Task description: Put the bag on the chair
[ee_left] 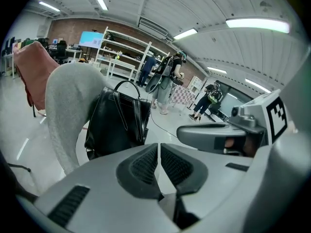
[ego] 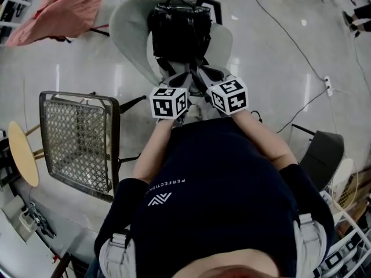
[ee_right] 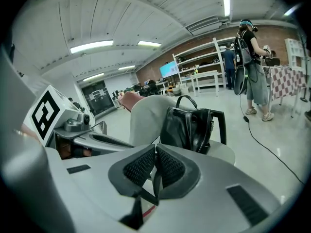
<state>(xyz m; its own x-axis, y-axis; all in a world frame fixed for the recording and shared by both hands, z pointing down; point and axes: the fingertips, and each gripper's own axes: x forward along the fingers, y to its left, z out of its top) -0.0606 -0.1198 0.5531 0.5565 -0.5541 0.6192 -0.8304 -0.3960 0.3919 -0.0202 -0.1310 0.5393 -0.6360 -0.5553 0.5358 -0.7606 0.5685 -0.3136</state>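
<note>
Dark-shirted person (ego: 220, 184) fills lower frame. Black bag (ego: 179, 30) stands upright on grey chair (ego: 130, 22) seat, upper centre, against the backrest; looks already placed. Likely soft-sided, glossy, moderately heavy, may slump; top handle (ee_right: 187, 96) is the best hold. Left gripper (ee_left: 159, 152) and right gripper (ee_right: 155, 154) sit just below the bag, both closed, empty. Mesh chair (ego: 78, 141) at left.

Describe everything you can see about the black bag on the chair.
The bag is black with a glossy, leather-like look, pale stitching along its seams and a looped handle standing up on top. It stands upright on the seat of the grey padded chair, seemingly resting back against the backrest. Dark straps appear to hang from its front. Nothing but the chair appears to touch it.
</note>
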